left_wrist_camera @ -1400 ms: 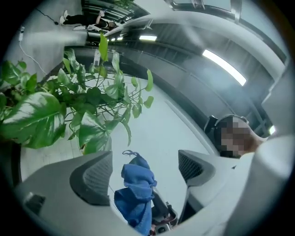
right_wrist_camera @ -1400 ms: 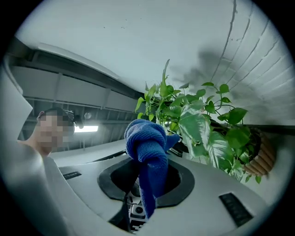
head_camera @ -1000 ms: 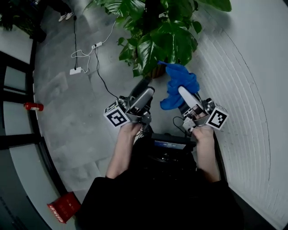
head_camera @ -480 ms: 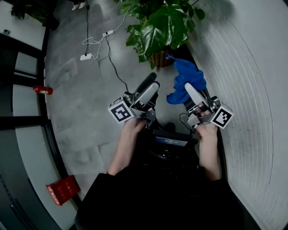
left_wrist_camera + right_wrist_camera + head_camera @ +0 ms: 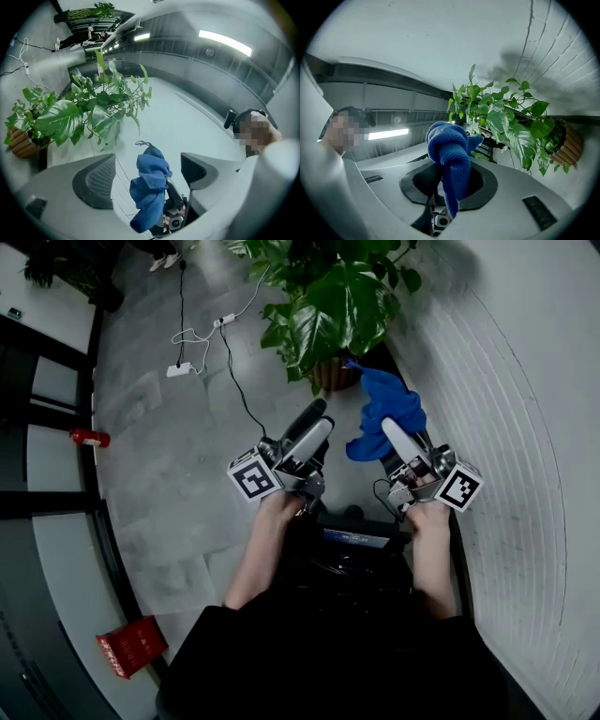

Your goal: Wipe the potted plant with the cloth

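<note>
A leafy green potted plant [image 5: 330,306] stands on the floor by the wall, in a brown ribbed pot [image 5: 334,377]. My right gripper [image 5: 395,435] is shut on a bunched blue cloth [image 5: 384,412], which hangs just right of the pot and below the leaves. In the right gripper view the cloth [image 5: 450,157] is knotted between the jaws, with the plant [image 5: 506,122] beyond. My left gripper [image 5: 311,427] is open and holds nothing. It points toward the pot from the left. Between its spread jaws the left gripper view shows the cloth [image 5: 150,187] and the plant [image 5: 79,112].
A white brick wall [image 5: 511,381] curves along the right, close behind the plant. Cables and power strips [image 5: 180,368] lie on the grey floor to the left. A red bottle [image 5: 89,438] and a red bag [image 5: 131,649] sit by dark frames on the left.
The view has shifted, so the plant sits higher in the frame. Both grippers moved slightly up and right together. The cloth stays clamped in the right gripper near the pot.
</note>
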{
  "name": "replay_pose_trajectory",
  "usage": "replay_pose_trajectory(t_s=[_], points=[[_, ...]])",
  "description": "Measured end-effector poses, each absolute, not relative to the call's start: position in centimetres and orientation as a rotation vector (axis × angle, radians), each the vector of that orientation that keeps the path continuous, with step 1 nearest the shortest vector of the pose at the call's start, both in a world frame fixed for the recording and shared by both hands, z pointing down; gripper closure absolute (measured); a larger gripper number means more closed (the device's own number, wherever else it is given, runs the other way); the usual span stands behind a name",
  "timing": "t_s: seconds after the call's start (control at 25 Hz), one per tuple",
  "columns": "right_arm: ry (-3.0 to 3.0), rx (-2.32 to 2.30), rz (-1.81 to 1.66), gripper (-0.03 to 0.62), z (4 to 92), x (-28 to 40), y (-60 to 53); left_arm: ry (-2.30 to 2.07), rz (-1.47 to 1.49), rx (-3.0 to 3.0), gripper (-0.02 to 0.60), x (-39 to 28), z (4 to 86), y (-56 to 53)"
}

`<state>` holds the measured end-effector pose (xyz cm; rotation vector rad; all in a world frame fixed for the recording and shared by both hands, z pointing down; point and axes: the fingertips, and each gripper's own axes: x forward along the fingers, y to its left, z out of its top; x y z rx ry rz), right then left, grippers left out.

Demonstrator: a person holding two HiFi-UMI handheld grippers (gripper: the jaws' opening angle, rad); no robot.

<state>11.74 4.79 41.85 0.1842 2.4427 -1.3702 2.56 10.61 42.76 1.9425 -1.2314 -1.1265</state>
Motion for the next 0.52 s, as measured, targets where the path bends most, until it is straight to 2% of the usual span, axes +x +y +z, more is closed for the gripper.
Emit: replay_pose_trajectory(t_s=[0.52], points=[[2.439,0.204,-1.435,0.488,42.3,9.1,5.0,-1.243,-1.144,1.906,0.135,0.2,43.3,10.6]])
